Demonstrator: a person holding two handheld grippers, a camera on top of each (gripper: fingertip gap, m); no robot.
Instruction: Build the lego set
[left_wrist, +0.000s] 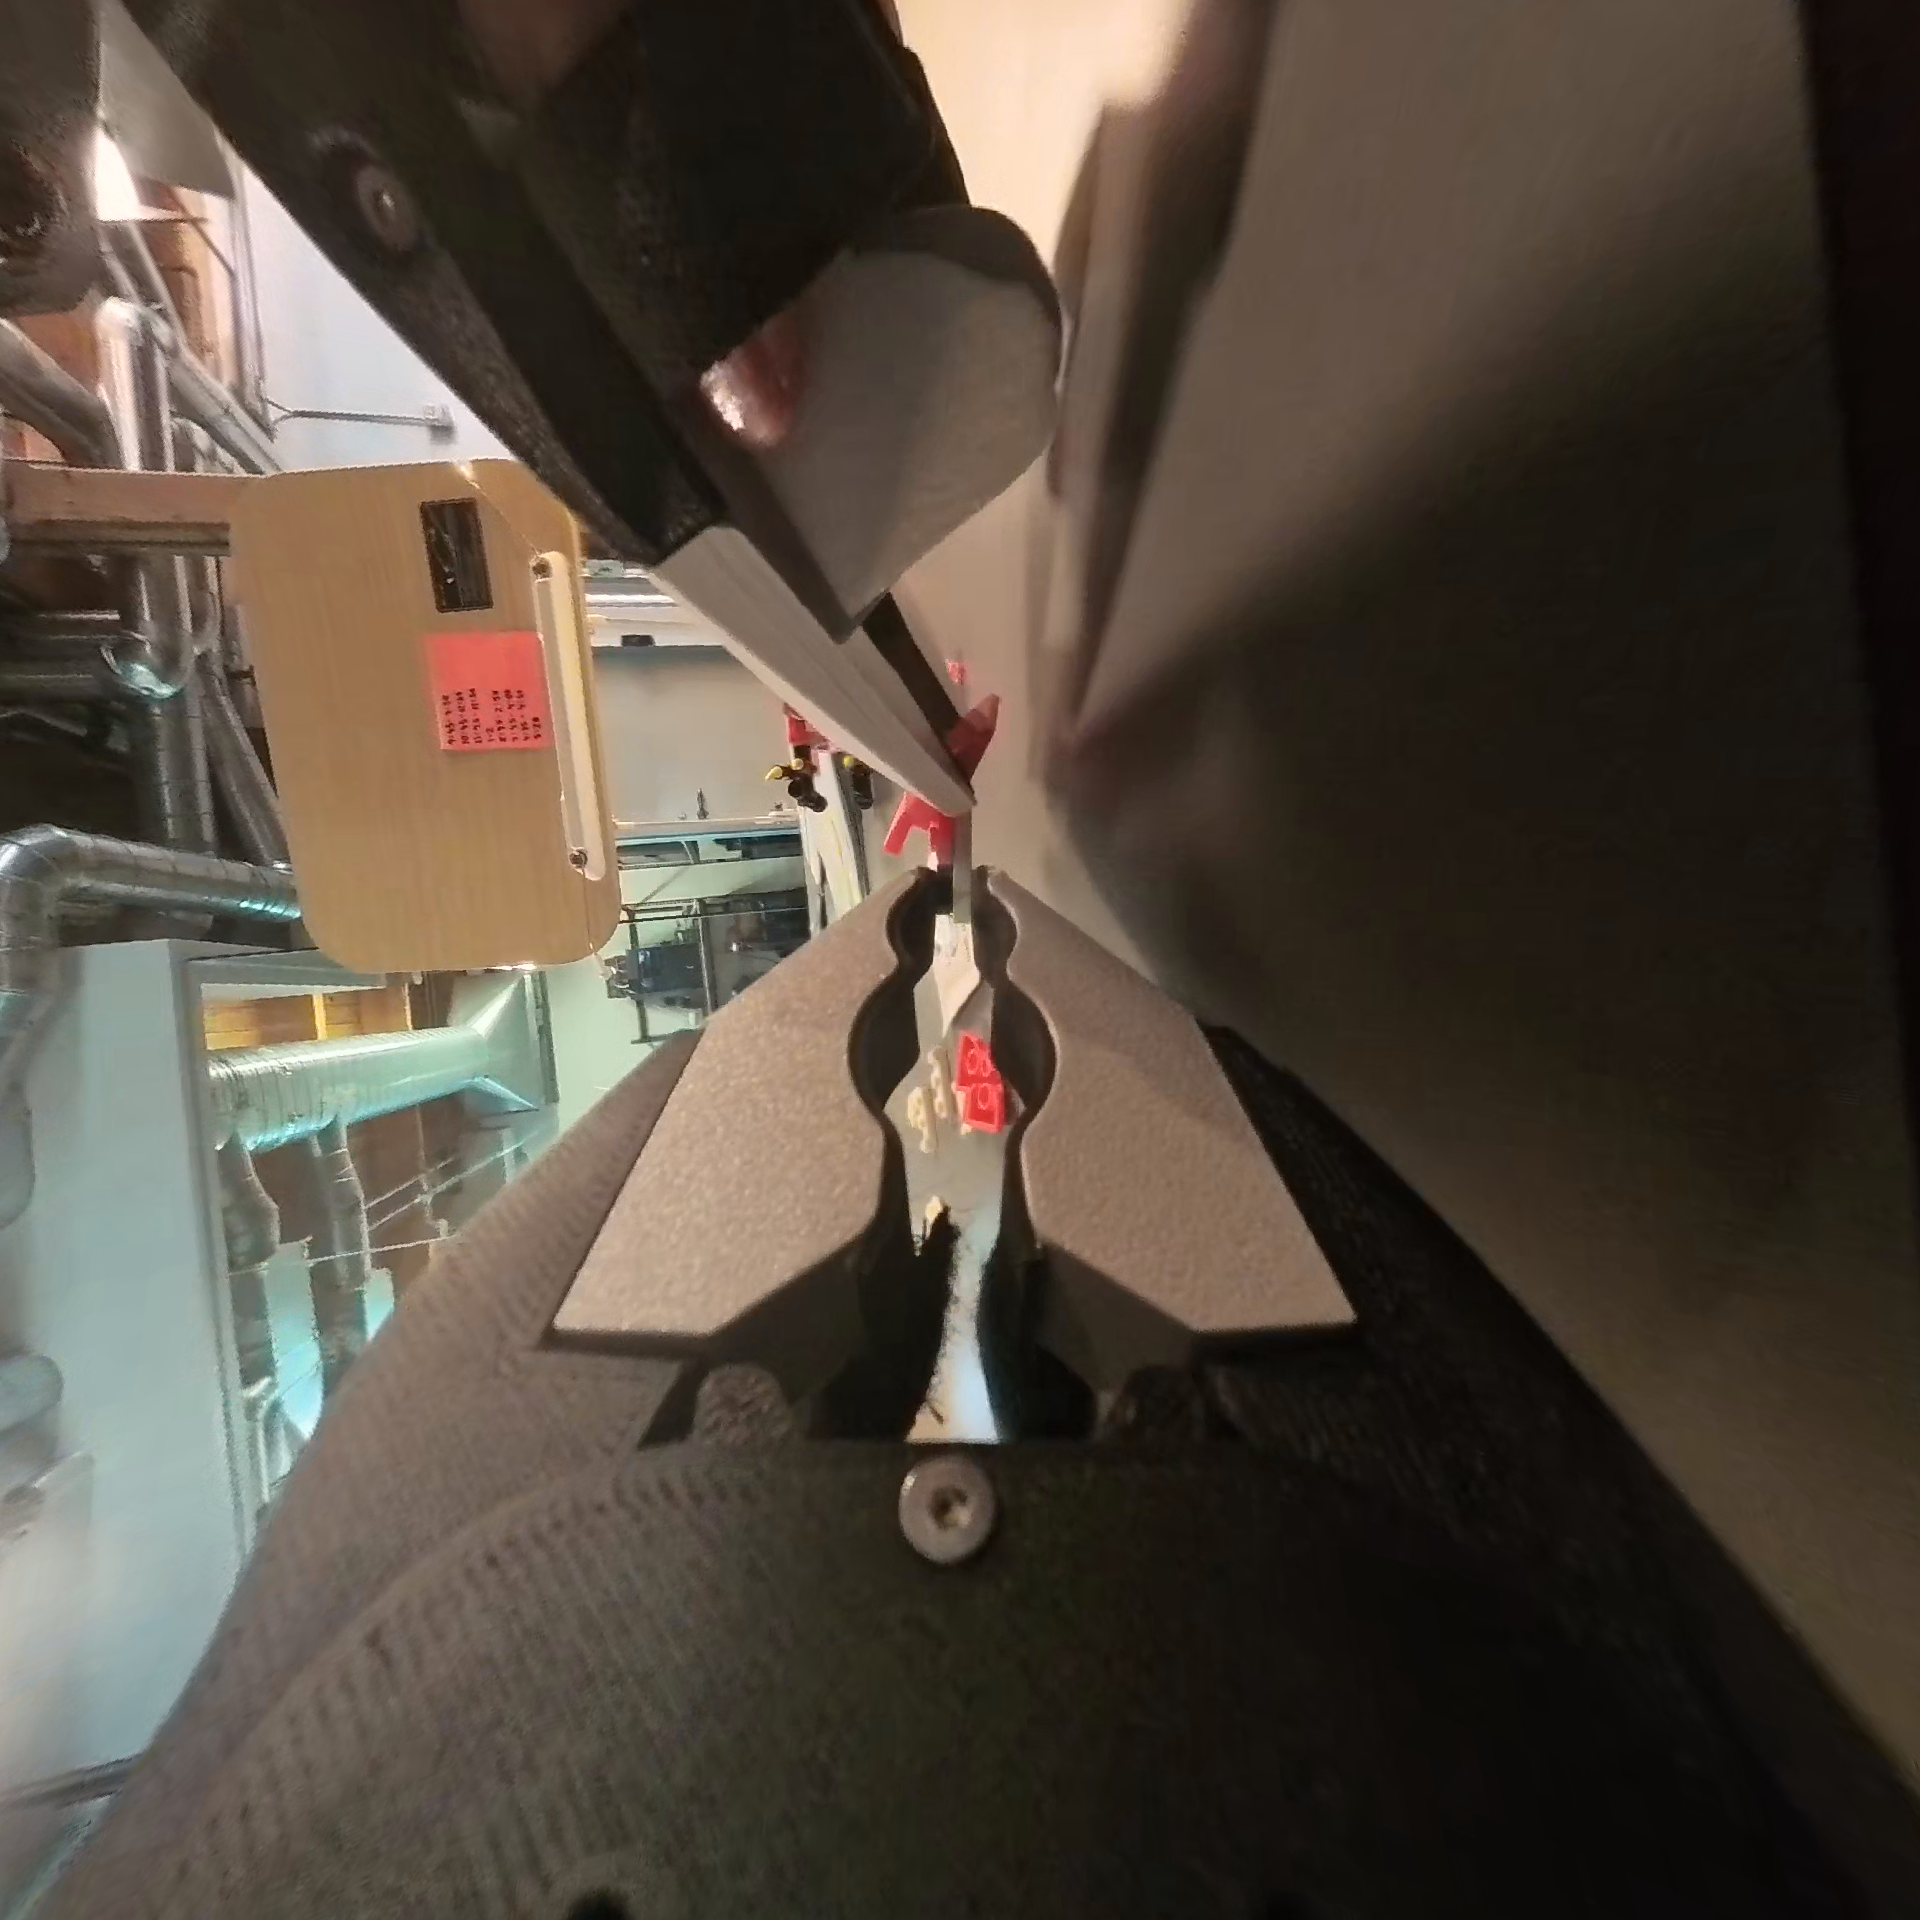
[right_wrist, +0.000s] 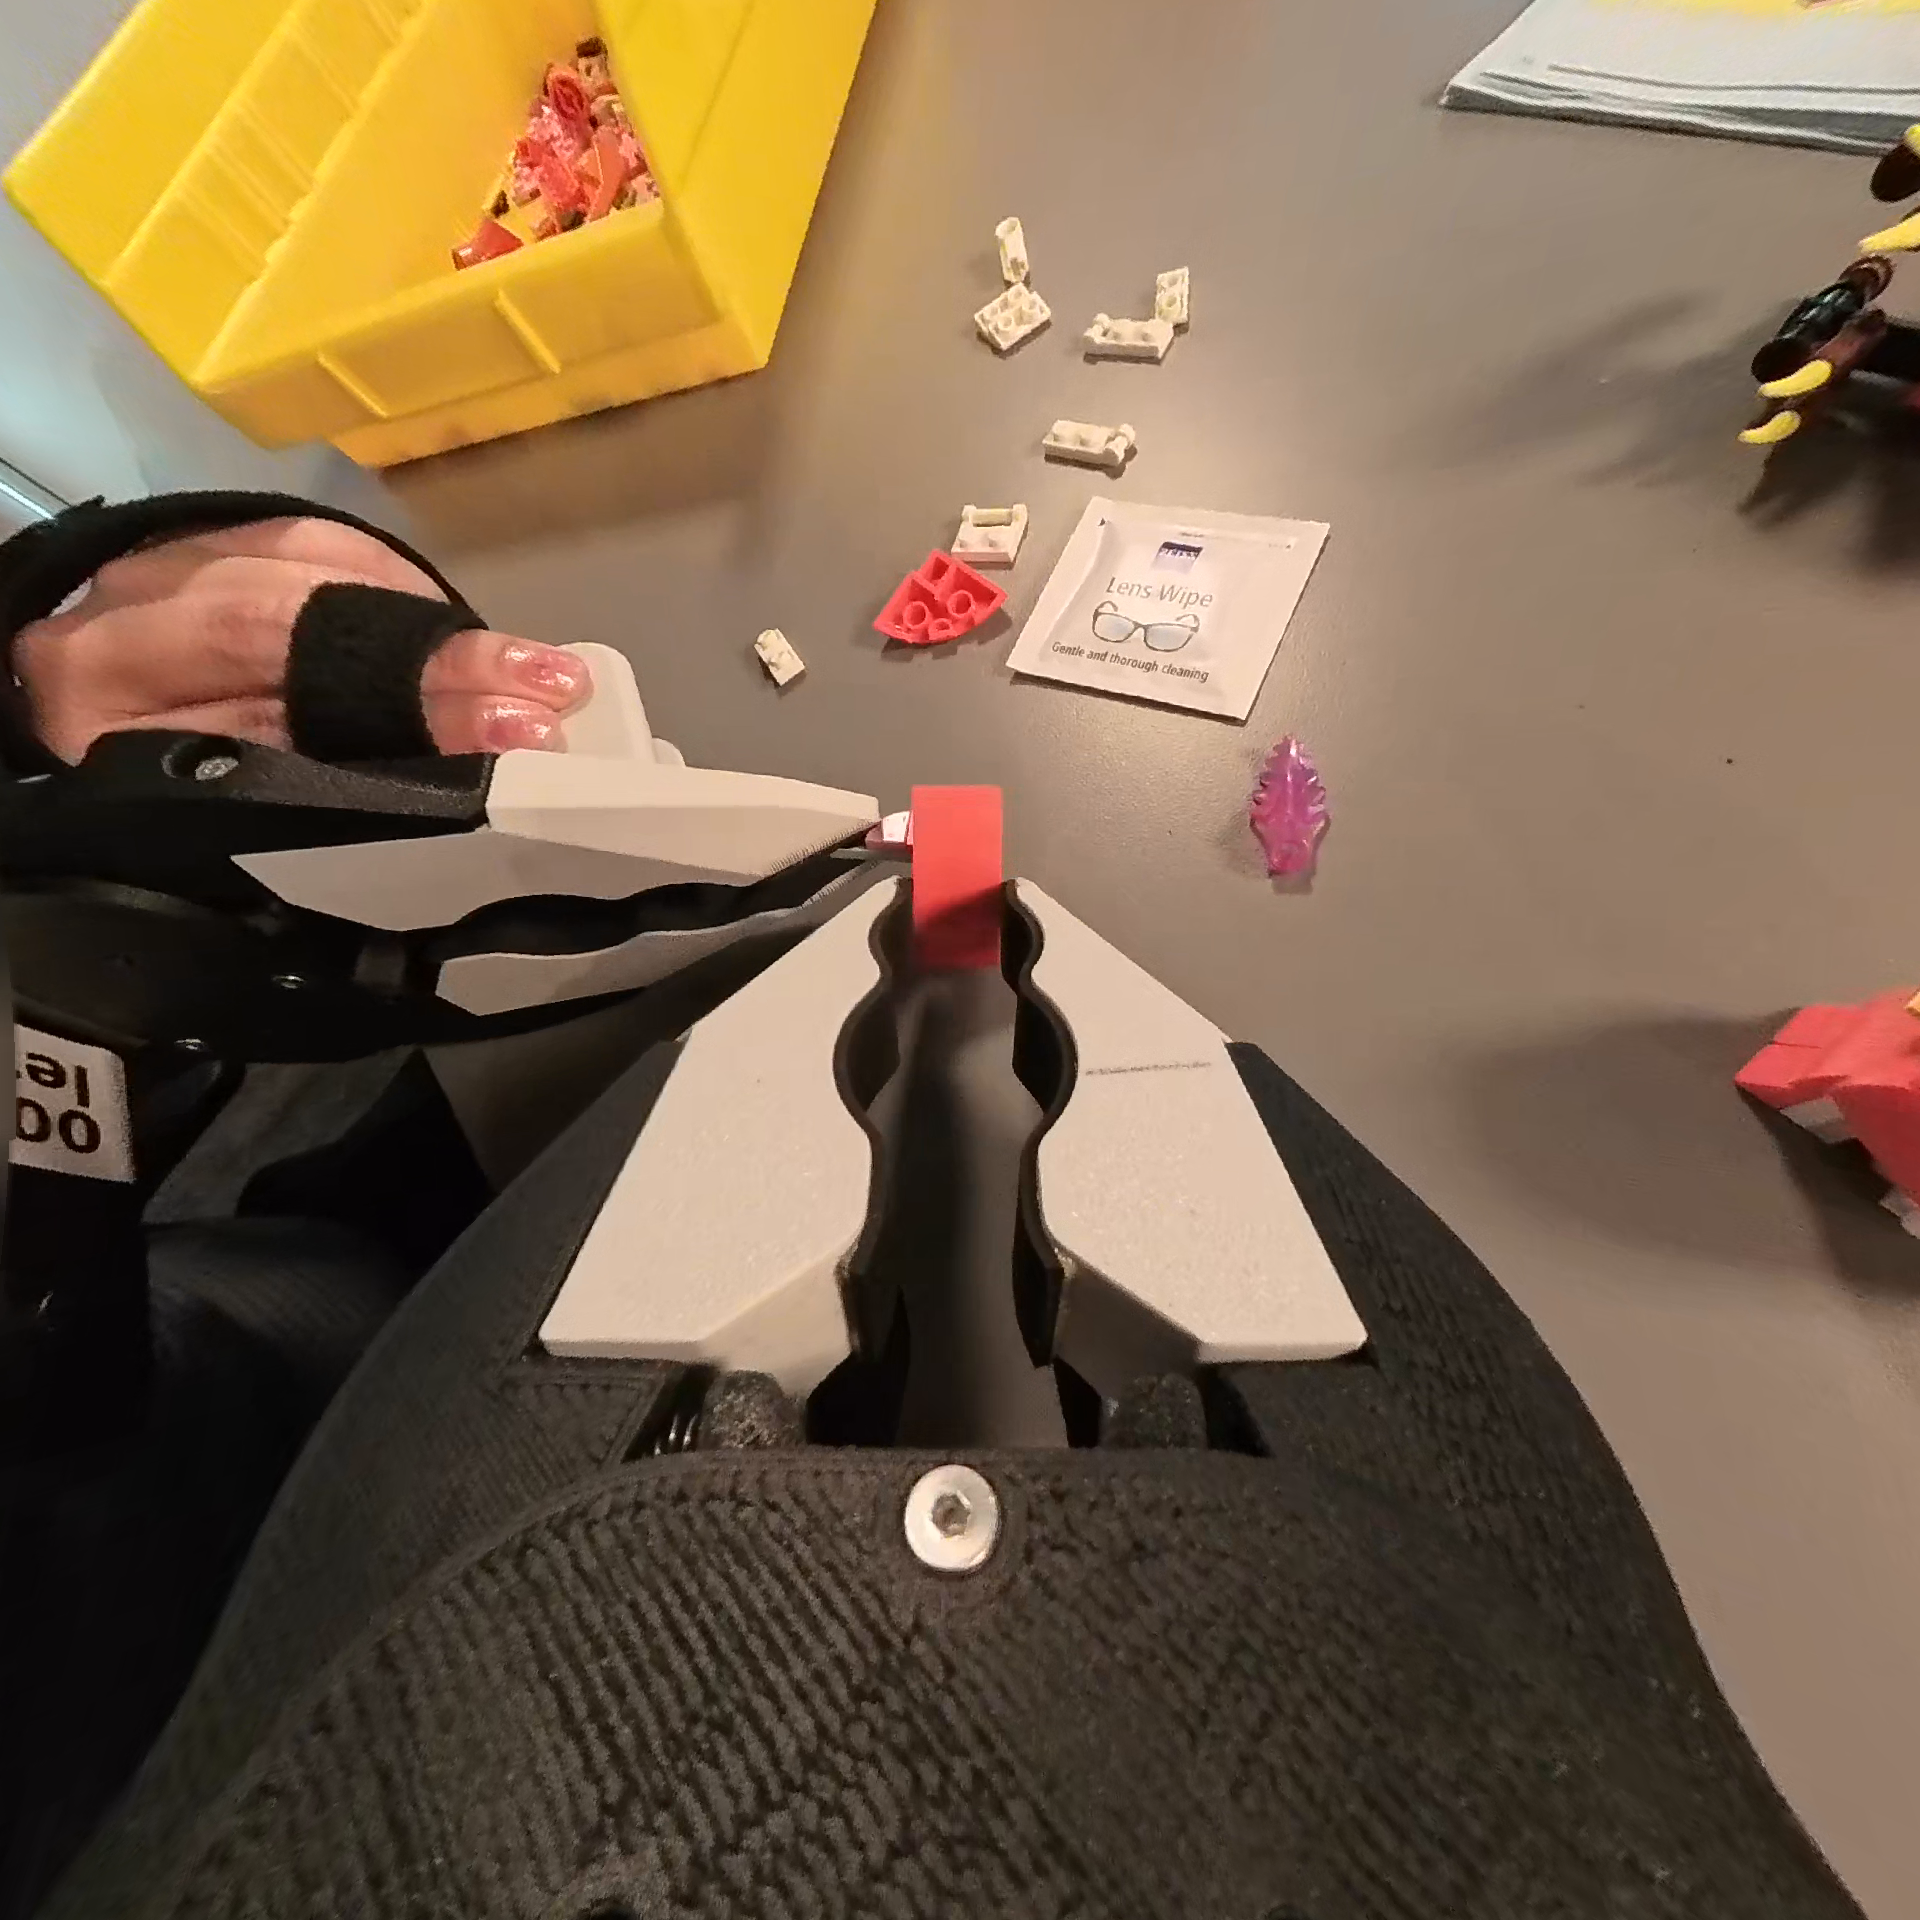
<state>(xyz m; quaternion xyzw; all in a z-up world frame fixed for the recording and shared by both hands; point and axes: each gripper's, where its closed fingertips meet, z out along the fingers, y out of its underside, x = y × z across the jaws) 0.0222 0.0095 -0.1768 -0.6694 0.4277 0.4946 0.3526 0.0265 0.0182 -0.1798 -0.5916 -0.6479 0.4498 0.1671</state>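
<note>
Here the right gripper (right_wrist: 956, 883) clasps a red brick (right_wrist: 956, 873); only this view shows the left gripper (right_wrist: 883, 836) pinching a small piece (right_wrist: 894, 831).

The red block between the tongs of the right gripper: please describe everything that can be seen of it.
The red block is a smooth, matte, plastic-looking piece with a flat rectangular face and no studs showing on this side. It stands upright above the grey table, clamped at the tips of the right gripper, whose tongs press on its two sides. Its top sticks out beyond the tips. The left gripper brings a small pale piece against its left edge.
</note>
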